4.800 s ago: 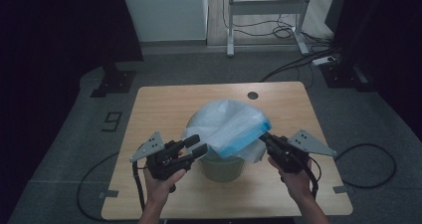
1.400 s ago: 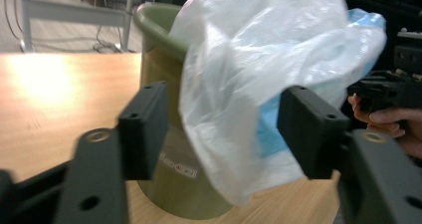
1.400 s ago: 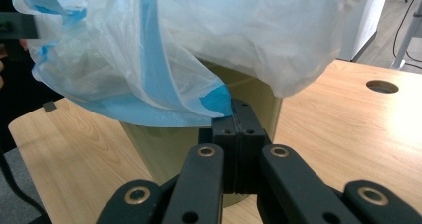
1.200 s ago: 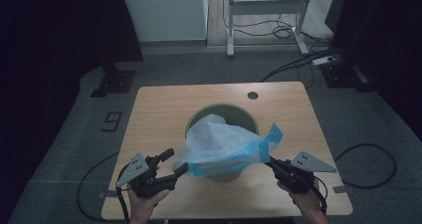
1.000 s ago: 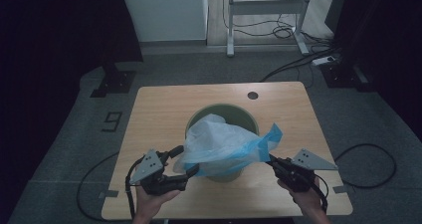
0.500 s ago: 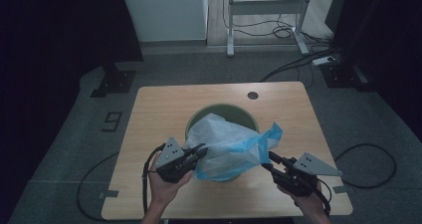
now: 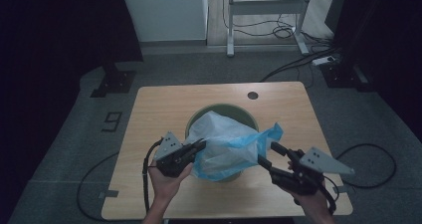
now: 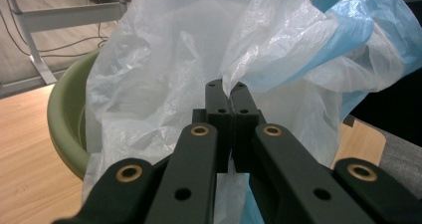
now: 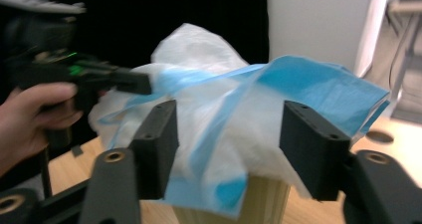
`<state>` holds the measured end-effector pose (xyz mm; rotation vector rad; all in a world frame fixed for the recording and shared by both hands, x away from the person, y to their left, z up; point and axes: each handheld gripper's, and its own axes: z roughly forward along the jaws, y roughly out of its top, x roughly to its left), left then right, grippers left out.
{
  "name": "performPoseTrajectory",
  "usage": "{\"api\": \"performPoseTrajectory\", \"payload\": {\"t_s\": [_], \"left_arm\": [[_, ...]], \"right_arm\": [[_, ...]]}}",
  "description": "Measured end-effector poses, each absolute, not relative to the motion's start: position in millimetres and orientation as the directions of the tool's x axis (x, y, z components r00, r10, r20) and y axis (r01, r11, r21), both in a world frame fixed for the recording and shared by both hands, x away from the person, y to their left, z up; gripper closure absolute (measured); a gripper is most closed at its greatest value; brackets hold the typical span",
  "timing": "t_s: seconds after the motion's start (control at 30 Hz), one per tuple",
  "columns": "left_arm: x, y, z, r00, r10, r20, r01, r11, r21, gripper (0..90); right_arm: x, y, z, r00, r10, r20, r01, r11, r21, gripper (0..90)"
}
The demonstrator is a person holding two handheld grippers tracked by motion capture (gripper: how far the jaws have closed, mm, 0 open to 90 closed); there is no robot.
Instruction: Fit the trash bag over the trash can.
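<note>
From the high view, the green bin [image 7: 221, 117] stands at the middle of the wooden table [image 7: 159, 109], and the plastic bag [image 7: 226, 147] is bunched over its near rim rather than seated inside. Your left gripper [image 7: 198, 145] sits at the bag's left edge; your right gripper [image 7: 266, 157] hovers just beside the blue flap on the right, jaws spread and holding nothing. The step in hand looks like lining the bin, so you need two opposite points of the bag's mouth before you stretch it.

In the left gripper view, your jaws are clenched on a fold of the plastic bag [image 8: 199, 59], the film pinched right at the tips. The bin's rim [image 8: 62, 114] curves off to the left, behind and below the film. Keep this pinch firm and steady; thin film may slip if you tug sideways.

In the right gripper view, the jaws stand wide apart with the blue edge of the bag [image 9: 318, 84] between and beyond them, not yet touched. Your other hand [image 9: 30, 114] and its gripper hold the far side. Ease forward until the blue hem lies between the pads, then close on a single layer at the mouth, not a wad. Once both sides are held, pull them apart gently and lower the opening over the rim.
</note>
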<state>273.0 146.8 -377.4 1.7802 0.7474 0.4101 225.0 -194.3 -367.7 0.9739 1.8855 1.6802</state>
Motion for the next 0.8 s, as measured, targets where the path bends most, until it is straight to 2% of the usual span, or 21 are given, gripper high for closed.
{"api": "performPoseTrajectory", "payload": {"t_s": [0.13,0.2,0.43,0.5,0.53,0.57,0.67,0.8], "left_arm": [[276,152,-372,0.731,0.676,-0.096,0.272,-0.16,0.949,89.4],[281,160,-369,0.717,0.686,-0.125,0.276,-0.114,0.954,89.4],[298,187,-370,0.677,0.7,-0.226,0.311,0.006,0.95,89.4],[296,187,-371,0.677,0.702,-0.221,0.305,0.006,0.952,89.4],[296,186,-371,0.679,0.7,-0.222,0.305,0.007,0.952,89.4],[296,185,-372,0.681,0.699,-0.22,0.306,0.001,0.952,89.4],[294,182,-371,0.683,0.697,-0.219,0.305,0.0,0.952,89.4],[292,179,-368,0.683,0.7,-0.206,0.298,-0.01,0.955,89.4]], "right_arm": [[248,-193,-366,-0.628,0.753,0.195,0.289,-0.007,0.957,78.2],[255,-194,-369,-0.608,0.772,0.187,0.296,0.001,0.955,88.7],[264,-210,-381,-0.556,0.812,0.178,0.311,0.004,0.95,89.1],[258,-209,-379,-0.567,0.806,0.172,0.297,0.005,0.955,87.7],[253,-206,-376,-0.577,0.801,0.158,0.275,0.008,0.962,78.0],[250,-203,-373,-0.588,0.793,0.159,0.268,0.006,0.963,72.0],[238,-191,-364,-0.619,0.773,0.138,0.243,0.021,0.97,63.2],[223,-185,-360,-0.606,0.782,0.144,0.23,-0.001,0.973,53.1]]}}
